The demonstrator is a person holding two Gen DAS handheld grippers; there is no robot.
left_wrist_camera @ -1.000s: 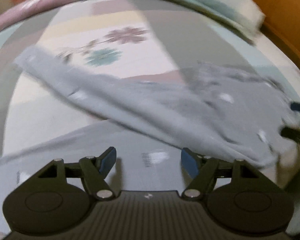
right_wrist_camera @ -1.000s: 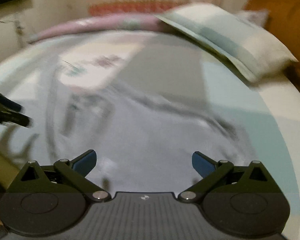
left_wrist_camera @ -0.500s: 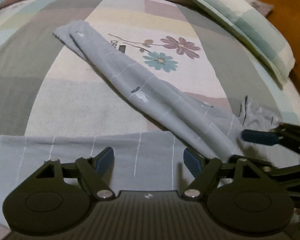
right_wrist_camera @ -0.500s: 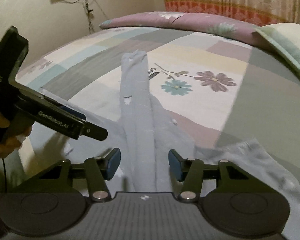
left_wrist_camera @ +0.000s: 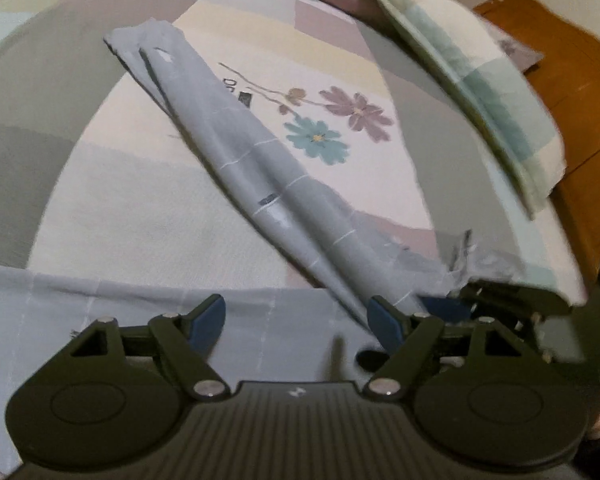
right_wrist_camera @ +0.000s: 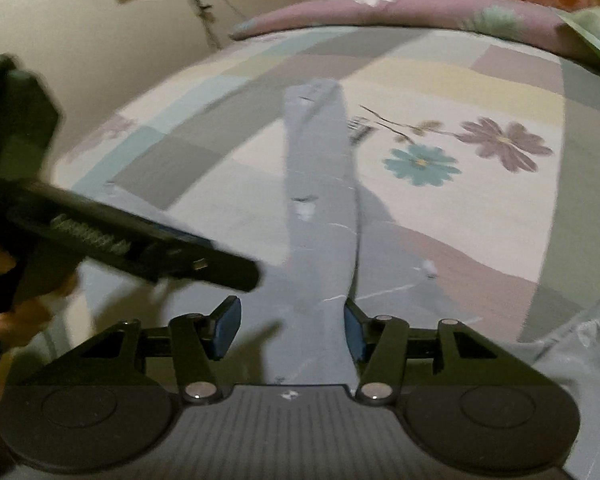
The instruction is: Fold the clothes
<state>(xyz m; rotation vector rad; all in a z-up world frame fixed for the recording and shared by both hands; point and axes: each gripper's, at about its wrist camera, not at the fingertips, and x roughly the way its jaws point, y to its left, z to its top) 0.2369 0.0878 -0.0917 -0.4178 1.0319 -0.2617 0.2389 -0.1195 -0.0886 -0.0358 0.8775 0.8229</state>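
Bed with grey garment spread across patchwork sheet, both claws low at near hem.

Garment lies half laid out: one long narrow part runs diagonally away over the sheet toward the pillow, the rest flat along the near edge. Left claw is released, jaws apart over flat cloth, nothing between them. Right claw is also released, straddling the base of the narrow strip, right pad touching its edge. Risk: if the right one closes off-centre it pinches only one layer, so the strip twists or slides and the fold goes crooked. The claws sit close together, so collision is possible.
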